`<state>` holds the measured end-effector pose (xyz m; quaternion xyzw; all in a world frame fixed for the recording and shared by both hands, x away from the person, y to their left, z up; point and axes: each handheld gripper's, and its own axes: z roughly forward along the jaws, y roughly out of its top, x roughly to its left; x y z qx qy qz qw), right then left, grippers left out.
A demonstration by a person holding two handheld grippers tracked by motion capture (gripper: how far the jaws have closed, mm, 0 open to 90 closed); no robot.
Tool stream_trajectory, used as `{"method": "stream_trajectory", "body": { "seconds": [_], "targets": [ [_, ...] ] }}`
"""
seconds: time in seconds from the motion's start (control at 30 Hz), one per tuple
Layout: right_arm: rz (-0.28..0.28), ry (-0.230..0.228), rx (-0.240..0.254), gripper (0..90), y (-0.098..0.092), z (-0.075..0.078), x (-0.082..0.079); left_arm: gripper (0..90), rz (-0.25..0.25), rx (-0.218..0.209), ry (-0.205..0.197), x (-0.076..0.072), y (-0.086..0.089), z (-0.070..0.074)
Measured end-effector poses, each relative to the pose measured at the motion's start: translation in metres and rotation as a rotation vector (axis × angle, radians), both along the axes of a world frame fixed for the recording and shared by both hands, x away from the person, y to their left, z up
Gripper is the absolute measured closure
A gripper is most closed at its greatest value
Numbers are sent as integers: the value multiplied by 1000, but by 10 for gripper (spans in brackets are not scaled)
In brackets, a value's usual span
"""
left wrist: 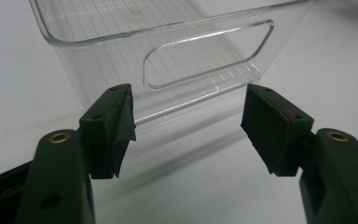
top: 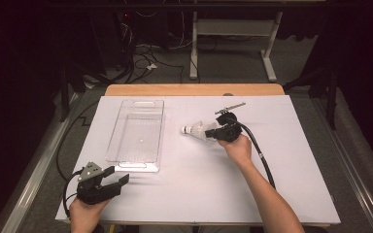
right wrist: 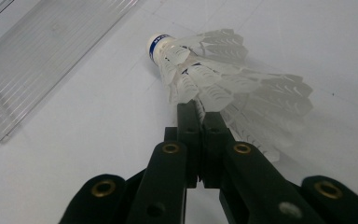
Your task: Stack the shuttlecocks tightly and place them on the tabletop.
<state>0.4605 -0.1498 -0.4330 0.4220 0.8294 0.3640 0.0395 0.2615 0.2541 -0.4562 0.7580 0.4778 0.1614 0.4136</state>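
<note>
A person sat at a table covered by a white board (top: pixel 281 194), holding a black two-jaw gripper in each hand. The right gripper (top: pixel 212 133) was out over the middle of the board with its jaws pressed fully together, pinching the feather skirt of a white shuttlecock (top: pixel 197 130). In the right gripper view, the shuttlecock (right wrist: pixel 214 79) stretched away just past the jaw tips (right wrist: pixel 199 109), its feathers fanning toward the gripper and to its right, and its rounded white cork, ringed with a blue band, pointing away from the jaws toward the upper left. Whether the shuttlecock was resting on the board or lifted just off it could not be told. A clear plastic bin (top: pixel 138 133), long and shallow with handle slots cut into its short ends, lay on the board to the left of the right gripper's tips, well apart from the shuttlecock. The left gripper (top: pixel 121 176) rested near the board's front edge, its jaws spread wide and holding nothing. In the left gripper view, the near end of the bin (left wrist: pixel 168 56) stood just ahead of the open jaws (left wrist: pixel 186 121), its handle slot lined up between them, without touching either pad.
</note>
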Motion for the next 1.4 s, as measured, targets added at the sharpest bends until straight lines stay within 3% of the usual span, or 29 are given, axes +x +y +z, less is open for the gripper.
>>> {"method": "stream_trajectory", "body": {
  "seconds": [0.83,1.4],
  "targets": [
    [-9,-1,-13,806,-5,-5,-3,351,-1,2,1,0,0,0],
    [-30,-15,-3,685,-14,-4,-11,351,3,0,-1,0,0,0]
  ]
}}
